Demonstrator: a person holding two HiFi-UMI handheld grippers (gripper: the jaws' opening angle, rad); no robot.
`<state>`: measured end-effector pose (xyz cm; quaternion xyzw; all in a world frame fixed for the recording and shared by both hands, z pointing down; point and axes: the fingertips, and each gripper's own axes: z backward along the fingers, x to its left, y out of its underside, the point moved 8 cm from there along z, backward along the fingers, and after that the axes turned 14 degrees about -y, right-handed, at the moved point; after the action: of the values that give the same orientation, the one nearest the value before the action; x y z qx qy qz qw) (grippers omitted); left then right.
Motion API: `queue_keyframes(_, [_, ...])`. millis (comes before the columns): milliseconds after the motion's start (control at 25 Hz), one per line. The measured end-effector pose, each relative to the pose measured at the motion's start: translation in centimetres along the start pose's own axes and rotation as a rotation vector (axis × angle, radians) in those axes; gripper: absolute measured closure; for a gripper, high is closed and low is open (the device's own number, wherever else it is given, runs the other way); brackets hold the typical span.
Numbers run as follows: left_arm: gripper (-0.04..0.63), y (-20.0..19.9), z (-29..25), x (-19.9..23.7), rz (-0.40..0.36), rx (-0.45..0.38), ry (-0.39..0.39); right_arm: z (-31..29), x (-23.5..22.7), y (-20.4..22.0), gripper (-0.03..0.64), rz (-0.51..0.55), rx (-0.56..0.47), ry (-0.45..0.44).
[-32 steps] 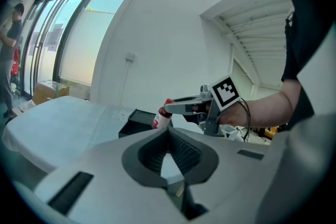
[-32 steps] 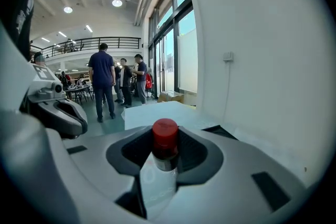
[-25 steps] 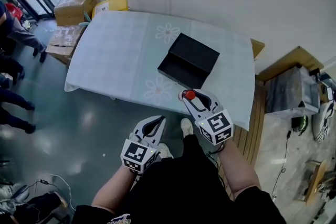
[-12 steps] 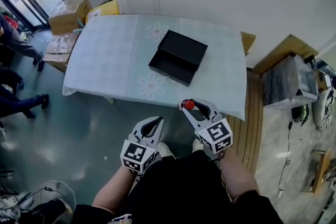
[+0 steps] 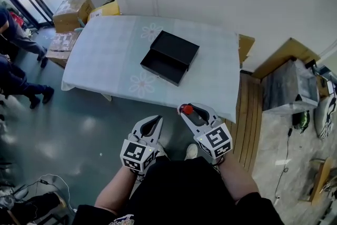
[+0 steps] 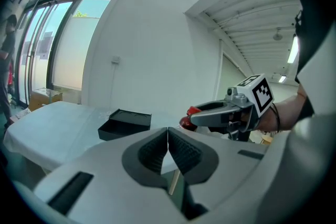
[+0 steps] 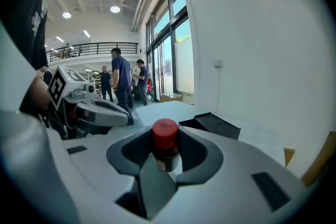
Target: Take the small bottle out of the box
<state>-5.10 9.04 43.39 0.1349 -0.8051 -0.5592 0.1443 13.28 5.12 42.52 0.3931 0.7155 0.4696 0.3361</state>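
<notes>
The small bottle [image 7: 166,145] with a red cap [image 5: 186,109] stands upright between the jaws of my right gripper [image 5: 188,110], which is shut on it, held in the air off the table's near edge. The open black box [image 5: 168,57] lies on the pale tablecloth [image 5: 105,55], lid folded back, well ahead of both grippers; it also shows as the black box [image 6: 124,124] and the black box [image 7: 212,124]. My left gripper [image 5: 152,123] hangs beside the right one over the floor, its jaws shut with nothing between them.
Cardboard boxes [image 5: 73,10] are stacked at the table's far left. People [image 5: 18,68] stand on the green floor at the left. A wooden platform [image 5: 247,113] and a grey crate [image 5: 289,89] lie to the right of the table, a white wall behind.
Both grippers have drawn back from the table toward me; the right one, still holding the bottle, has left the table's edge. The box looks farther away.
</notes>
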Motion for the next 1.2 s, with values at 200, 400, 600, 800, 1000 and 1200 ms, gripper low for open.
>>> queue_keyframes(200, [0.568, 0.1, -0.4, -2.9, 0.019, 0.001, -0.036, 2.0, -0.7, 0.6, 0.456, 0.01, -0.003, -0.043])
queue_keyframes(400, [0.568, 0.3, -0.6, -4.6, 0.023, -0.001, -0.071, 3.0, -1.3, 1.1, 0.457, 0.017, -0.002, -0.08])
queue_keyframes(600, [0.568, 0.4, -0.7, -5.6, 0.027, -0.007, -0.099, 3.6, -1.8, 1.5, 0.457, 0.023, 0.005, -0.113])
queue_keyframes(800, [0.568, 0.5, -0.8, -6.0, 0.021, -0.008, -0.107, 3.4, -2.2, 1.4, 0.457, 0.03, 0.002, -0.127])
queue_keyframes(1000, [0.567, 0.2, -0.9, -5.9, 0.023, -0.004, -0.113, 3.3, -2.5, 1.3, 0.457, 0.03, 0.002, -0.131])
queue_keyframes(1200, [0.568, 0.2, -1.5, -5.7, 0.013, -0.005, -0.099, 3.2, -2.8, 1.4, 0.457, 0.024, 0.005, -0.125])
